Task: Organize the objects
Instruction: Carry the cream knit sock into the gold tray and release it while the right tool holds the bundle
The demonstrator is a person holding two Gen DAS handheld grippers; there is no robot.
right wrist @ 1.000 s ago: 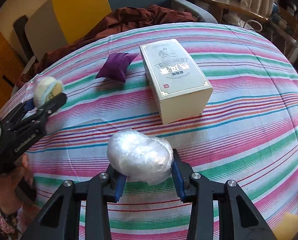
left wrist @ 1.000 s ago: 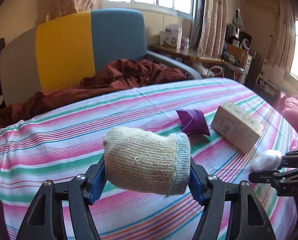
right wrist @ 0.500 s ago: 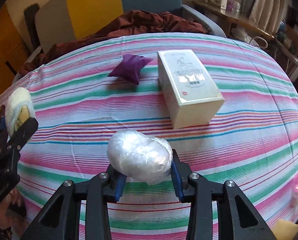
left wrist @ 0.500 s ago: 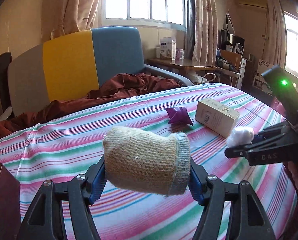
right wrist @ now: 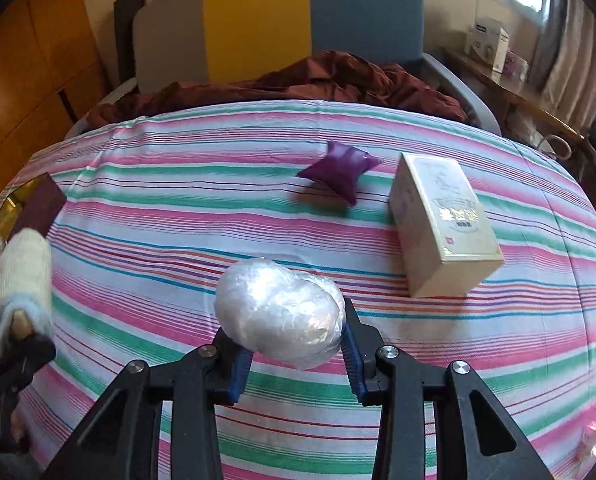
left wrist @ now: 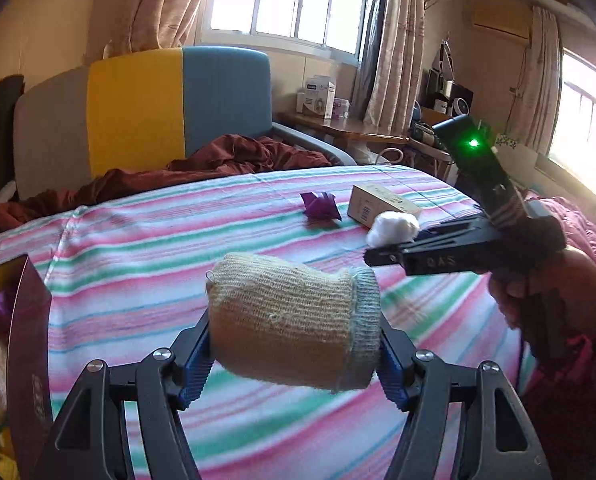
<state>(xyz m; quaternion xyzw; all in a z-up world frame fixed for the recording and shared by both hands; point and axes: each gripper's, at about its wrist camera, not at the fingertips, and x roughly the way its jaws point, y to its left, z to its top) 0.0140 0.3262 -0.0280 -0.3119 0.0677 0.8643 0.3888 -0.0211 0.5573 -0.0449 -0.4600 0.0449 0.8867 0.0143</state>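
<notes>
Two tools grip: left tool (left wrist: 293, 354) a beige knit roll (left wrist: 293, 320) (blue-cuffed), right tool (right wrist: 295, 354) a white plastic-wrapped bundle (right wrist: 277, 316)

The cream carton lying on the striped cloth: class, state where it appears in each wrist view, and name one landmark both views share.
Left wrist view: the cream carton lies right of centre, far across the striped cloth, partly behind the plastic-wrapped bundle.
Right wrist view: the carton lies at mid-right, in full view.
Shared landmark: the purple pouch, just left of the carton in both.
</notes>
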